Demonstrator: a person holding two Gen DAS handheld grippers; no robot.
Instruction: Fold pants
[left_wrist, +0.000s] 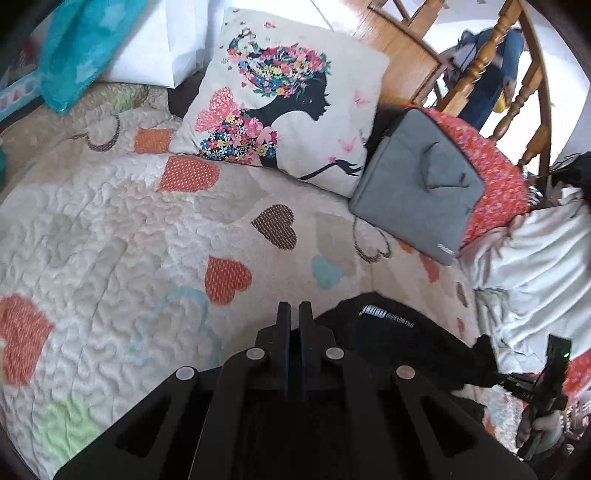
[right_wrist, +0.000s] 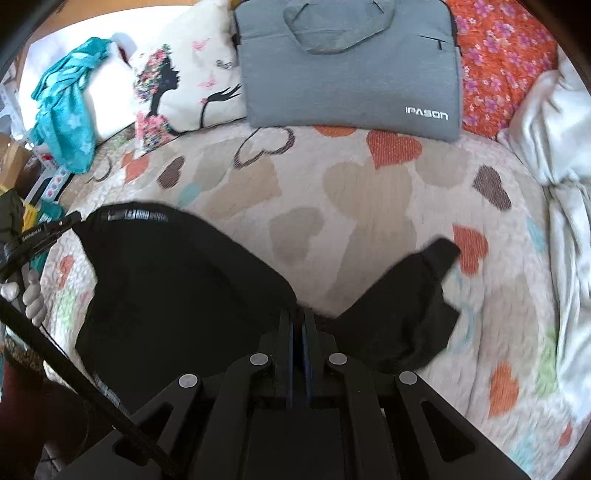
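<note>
Low over the quilt (right_wrist: 369, 192), both grippers' jaws narrow; right gripper (right_wrist: 299, 314) pinches black pants (right_wrist: 166, 277); left gripper (left_wrist: 294, 306) empty.

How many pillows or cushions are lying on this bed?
2 that I can tell: the cream cushion with the flower-haired woman, left of the gray laptop bag, and a plain white pillow behind it under the teal cloth. Others may be hidden.
</note>
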